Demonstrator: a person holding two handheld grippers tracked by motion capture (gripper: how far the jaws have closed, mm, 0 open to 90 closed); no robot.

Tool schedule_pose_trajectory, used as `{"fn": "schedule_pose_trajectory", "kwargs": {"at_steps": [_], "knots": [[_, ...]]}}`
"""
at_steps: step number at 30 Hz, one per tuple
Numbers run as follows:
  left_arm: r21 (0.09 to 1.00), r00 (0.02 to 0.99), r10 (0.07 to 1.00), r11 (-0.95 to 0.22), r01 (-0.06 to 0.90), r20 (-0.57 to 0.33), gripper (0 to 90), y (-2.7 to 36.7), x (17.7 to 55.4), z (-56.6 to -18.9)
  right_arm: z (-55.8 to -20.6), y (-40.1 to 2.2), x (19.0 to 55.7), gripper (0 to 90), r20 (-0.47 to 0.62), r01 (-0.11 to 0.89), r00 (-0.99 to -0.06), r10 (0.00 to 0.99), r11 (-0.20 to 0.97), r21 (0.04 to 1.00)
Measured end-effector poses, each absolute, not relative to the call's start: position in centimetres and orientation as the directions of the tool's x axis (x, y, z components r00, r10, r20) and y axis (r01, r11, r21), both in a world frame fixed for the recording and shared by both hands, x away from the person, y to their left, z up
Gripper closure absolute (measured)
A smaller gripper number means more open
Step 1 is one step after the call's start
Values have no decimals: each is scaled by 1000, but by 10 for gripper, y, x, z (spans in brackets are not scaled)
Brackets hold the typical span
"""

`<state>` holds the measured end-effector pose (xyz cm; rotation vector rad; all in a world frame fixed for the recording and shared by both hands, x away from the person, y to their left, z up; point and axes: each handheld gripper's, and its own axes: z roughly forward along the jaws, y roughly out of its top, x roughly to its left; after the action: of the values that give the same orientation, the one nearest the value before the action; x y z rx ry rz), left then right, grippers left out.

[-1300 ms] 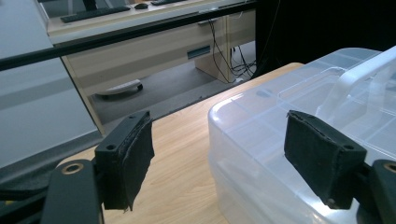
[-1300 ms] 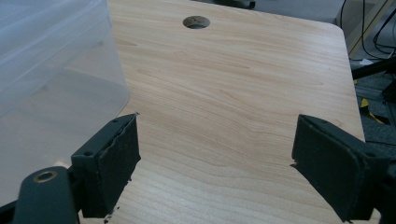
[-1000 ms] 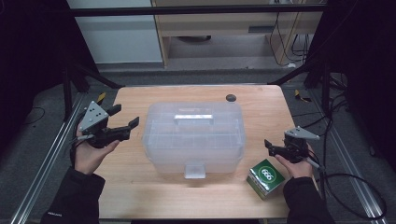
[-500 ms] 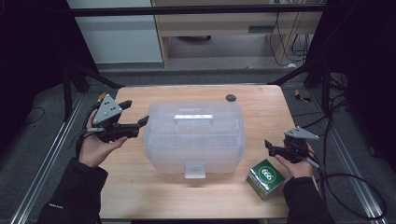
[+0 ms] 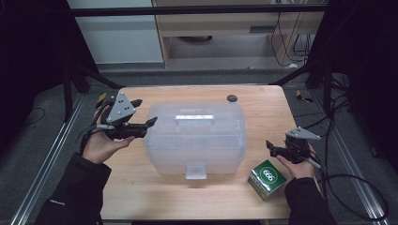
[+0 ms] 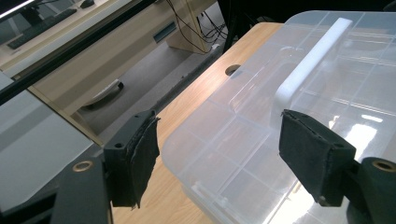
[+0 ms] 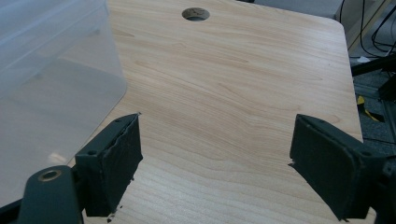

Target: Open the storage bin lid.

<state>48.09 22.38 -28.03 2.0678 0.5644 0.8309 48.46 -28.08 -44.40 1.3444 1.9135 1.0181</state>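
Observation:
A clear plastic storage box (image 5: 195,136) with a white handle (image 5: 193,117) on its lid and a latch (image 5: 195,171) in front stands in the middle of the wooden table (image 5: 263,117). My left gripper (image 5: 144,111) hovers at the box's left end, open. Its jaws have just been closing a little, and nothing is gripped. In the left gripper view the lid (image 6: 289,116) and handle (image 6: 313,60) lie just beyond the left gripper (image 6: 219,135). My right gripper (image 5: 271,147) stands open to the right of the box, over bare wood (image 7: 215,93).
A green carton (image 5: 267,178) marked 666 sits at the front right, just below the right hand. A round cable hole (image 5: 231,98) lies behind the box. Dark frame rails run along both table sides, and a cabinet stands behind.
The left hand has carried its gripper right and up, from beside the table's left edge to the box's left end. The right gripper has stayed put.

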Motion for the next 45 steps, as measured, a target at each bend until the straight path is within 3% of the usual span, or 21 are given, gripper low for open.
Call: {"fn": "schedule_pose_trajectory", "kwargs": {"at_steps": [45], "knots": [[609, 740, 411, -793, 3, 533, 369, 154, 482, -286, -442, -279, 484, 250, -32, 498, -362, 932, 222, 838]]}}
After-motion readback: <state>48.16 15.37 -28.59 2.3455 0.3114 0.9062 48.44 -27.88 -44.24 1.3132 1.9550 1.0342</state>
